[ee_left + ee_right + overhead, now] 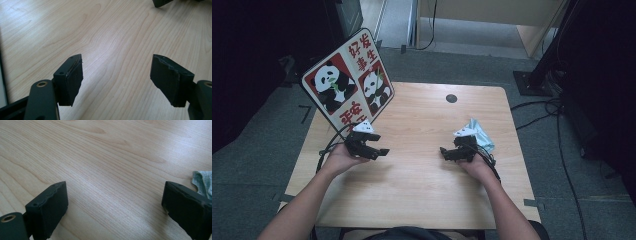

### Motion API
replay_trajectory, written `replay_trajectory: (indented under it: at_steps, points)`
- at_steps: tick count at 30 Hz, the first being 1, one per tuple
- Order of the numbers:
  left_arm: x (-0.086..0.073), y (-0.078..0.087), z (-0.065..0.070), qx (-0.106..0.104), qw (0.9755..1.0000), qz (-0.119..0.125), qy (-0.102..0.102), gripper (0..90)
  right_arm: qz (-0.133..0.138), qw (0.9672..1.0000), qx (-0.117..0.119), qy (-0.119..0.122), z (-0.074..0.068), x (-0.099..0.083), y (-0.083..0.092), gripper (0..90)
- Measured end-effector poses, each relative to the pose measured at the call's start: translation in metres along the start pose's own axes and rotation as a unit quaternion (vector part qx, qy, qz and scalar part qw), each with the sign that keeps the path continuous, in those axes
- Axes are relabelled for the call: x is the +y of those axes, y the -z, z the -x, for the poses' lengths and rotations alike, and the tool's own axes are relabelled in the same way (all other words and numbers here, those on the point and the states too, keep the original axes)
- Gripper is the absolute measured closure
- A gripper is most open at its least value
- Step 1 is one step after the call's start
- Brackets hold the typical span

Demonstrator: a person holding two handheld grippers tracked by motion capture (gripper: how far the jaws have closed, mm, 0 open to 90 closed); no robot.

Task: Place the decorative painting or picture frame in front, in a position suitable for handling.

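Fingers (70,80) apart, both grippers low.

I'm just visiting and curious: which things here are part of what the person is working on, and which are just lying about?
Likely in the job:
left gripper, open
right gripper, open
pale blue-green cloth beside the right gripper

Just there:
panda sign at the table's far left
wooden table
cables on the floor

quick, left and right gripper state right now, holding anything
left gripper: open, jaws wide apart, nothing between them, bare table below.
right gripper: open, holding nothing; the teal cloth lies beside one jaw.
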State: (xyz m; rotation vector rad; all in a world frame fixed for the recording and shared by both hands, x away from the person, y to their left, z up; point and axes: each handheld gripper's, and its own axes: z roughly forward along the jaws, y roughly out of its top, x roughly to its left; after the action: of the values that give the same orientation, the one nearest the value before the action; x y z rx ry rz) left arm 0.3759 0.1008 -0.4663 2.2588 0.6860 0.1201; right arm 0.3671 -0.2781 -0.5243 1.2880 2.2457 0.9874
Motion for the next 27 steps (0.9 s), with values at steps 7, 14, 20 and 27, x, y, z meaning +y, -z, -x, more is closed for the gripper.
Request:
replay_trajectory:
  at_steps: [7, 14, 20, 27]
  points:
    - [-0.006, 0.012, -0.001, 0.005, 1.0, -0.005, 0.003, 26.5, 0.0, 1.0, 0.0, 0.0, 0.0, 0.0, 0.0, 6.7]
    - [-0.014, 0.022, -0.002, -0.003, 0.9998, -0.01, 0.016, 26.6, 0.0, 1.0, 0.0, 0.0, 0.0, 0.0, 0.0, 6.7]
    - [-0.018, 0.033, -0.002, 0.004, 0.9999, -0.005, 0.012, 28.4, 0.0, 1.0, -0.001, -0.002, -0.001, 0.0, 0.0, 6.7]
    - [-0.029, 0.049, -0.004, 0.012, 0.9998, -0.002, 0.018, 31.0, 0.0, 1.0, 0.0, -0.002, -0.001, -0.001, 0.001, 6.7]
